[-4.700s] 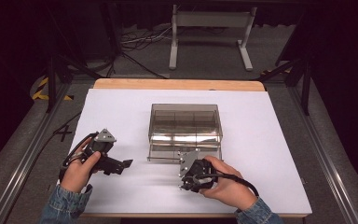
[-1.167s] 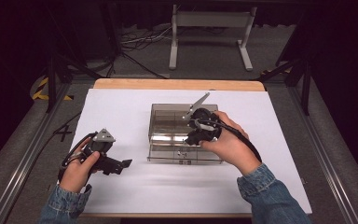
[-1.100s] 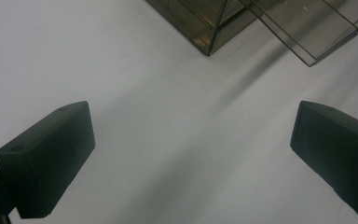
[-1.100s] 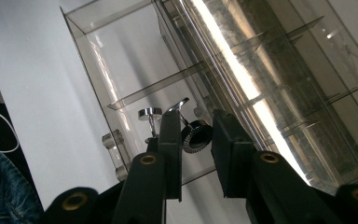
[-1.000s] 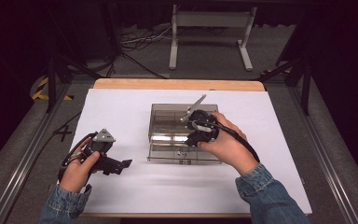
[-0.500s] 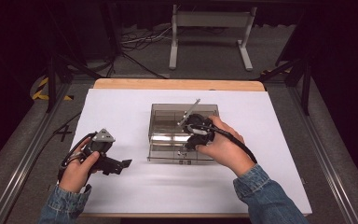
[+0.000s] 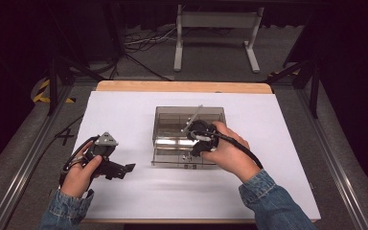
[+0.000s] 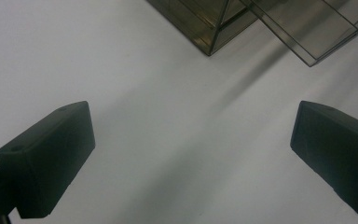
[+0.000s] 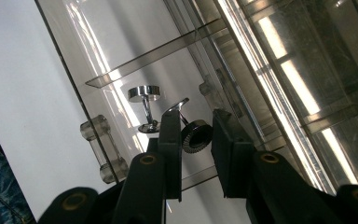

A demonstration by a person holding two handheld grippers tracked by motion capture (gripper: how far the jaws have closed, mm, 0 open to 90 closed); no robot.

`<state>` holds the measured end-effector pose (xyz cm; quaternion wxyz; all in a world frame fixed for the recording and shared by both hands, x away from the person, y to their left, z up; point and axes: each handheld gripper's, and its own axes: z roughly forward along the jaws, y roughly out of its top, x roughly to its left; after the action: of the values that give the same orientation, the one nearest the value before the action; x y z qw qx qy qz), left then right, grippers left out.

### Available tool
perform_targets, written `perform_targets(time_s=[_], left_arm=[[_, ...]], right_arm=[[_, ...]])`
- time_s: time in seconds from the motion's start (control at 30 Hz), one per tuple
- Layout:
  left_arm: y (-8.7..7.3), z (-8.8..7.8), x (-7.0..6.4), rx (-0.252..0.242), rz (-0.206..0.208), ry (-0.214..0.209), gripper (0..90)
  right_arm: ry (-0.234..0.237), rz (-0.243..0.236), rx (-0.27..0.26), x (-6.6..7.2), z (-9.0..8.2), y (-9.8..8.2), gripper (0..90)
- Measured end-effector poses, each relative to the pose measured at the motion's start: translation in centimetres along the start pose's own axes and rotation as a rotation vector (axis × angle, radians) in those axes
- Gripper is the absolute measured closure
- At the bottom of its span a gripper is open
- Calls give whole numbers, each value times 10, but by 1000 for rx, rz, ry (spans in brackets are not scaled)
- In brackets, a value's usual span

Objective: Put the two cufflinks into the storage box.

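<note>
Small metal cufflink (image 9: 193,135), dark knurled round head, is seen between the jaws of the right gripper (image 9: 196,140), inside the pulled-out drawer (image 9: 121,93) of the clear acrylic box (image 7: 189,129). Its slim silver bar runs up-left from the head, behind the left jaw. Whether the pads actually touch it cannot be told; the jaws are narrowed around it with slight gaps visible, so probably releasing or about to clamp. A second cufflink (image 9: 145,105) stands just beside it on the drawer floor, shiny disc up, post tilted.

Right hand is clearly the nearer one; the left gripper (image 7: 109,160) is held well apart at near left, jaws spread wide, holding nothing, over bare white table (image 7: 124,110).

Beyond the far edge: dark floor, cables, a grey stand.
</note>
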<state>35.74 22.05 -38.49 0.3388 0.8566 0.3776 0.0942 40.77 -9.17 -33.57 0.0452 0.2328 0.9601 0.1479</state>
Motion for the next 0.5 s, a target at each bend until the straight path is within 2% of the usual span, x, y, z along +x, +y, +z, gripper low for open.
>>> perform_targets(time_s=[0.33, 0.5], left_arm=[[0, 0, 0, -2, 1, 2, 4], [0, -1, 0, 5, 2, -1, 4]], right_arm=[[1, 1, 9, 1, 2, 0, 737], [9, -9, -14, 1, 1, -1, 720]])
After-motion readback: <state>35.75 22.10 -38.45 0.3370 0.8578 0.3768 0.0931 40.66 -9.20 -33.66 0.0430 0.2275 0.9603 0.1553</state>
